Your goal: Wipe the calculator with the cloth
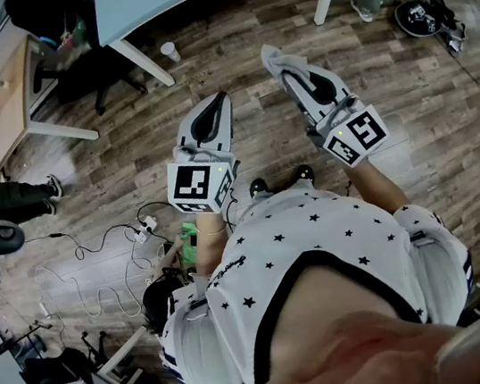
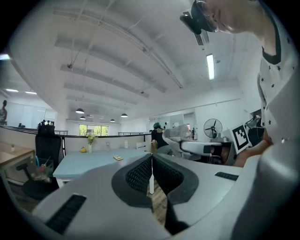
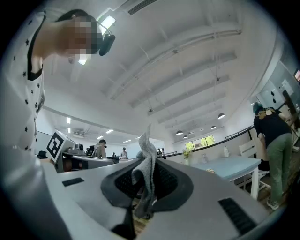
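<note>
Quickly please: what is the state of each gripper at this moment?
The left gripper is closed, with nothing between its jaws.
The right gripper is closed, holding the grey cloth.

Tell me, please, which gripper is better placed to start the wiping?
Right. The right gripper is shut on the cloth, ready to wipe; the left gripper is shut with nothing between its jaws. Both are short of the blue table.

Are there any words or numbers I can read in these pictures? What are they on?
No words or numbers can be read.
The left hand-held gripper's cube and the right hand-held gripper's cube show only black-and-white square patterns, not letters.
</note>
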{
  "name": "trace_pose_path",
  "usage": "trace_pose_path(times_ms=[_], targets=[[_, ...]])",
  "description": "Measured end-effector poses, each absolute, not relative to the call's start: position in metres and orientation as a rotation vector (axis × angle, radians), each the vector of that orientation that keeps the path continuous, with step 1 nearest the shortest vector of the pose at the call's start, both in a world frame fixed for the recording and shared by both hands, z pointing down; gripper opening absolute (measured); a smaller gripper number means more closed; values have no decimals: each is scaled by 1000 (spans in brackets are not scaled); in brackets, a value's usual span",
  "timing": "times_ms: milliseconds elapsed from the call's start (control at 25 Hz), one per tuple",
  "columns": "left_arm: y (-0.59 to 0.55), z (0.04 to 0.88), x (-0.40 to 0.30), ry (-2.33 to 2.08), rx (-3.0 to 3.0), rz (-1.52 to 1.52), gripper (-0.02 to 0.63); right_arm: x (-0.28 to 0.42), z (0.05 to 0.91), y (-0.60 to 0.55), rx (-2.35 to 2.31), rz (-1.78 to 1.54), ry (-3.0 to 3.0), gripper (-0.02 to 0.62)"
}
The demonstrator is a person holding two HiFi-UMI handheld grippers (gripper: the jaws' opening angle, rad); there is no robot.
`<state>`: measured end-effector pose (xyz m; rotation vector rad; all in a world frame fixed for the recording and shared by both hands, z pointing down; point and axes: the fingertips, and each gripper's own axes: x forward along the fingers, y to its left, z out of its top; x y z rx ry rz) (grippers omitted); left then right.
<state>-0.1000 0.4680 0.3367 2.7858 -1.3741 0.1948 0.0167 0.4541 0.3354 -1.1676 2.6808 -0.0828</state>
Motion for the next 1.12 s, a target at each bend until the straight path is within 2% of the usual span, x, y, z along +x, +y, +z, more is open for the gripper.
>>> trace_pose_path(times_ms=[680, 1120], targets=[[456, 340, -17, -1400, 2806, 274, 29, 103, 340, 444, -1128, -166, 2614, 38], [445, 340, -10, -1453, 2785, 310, 29, 102, 343, 431, -1026, -174, 2666, 41]])
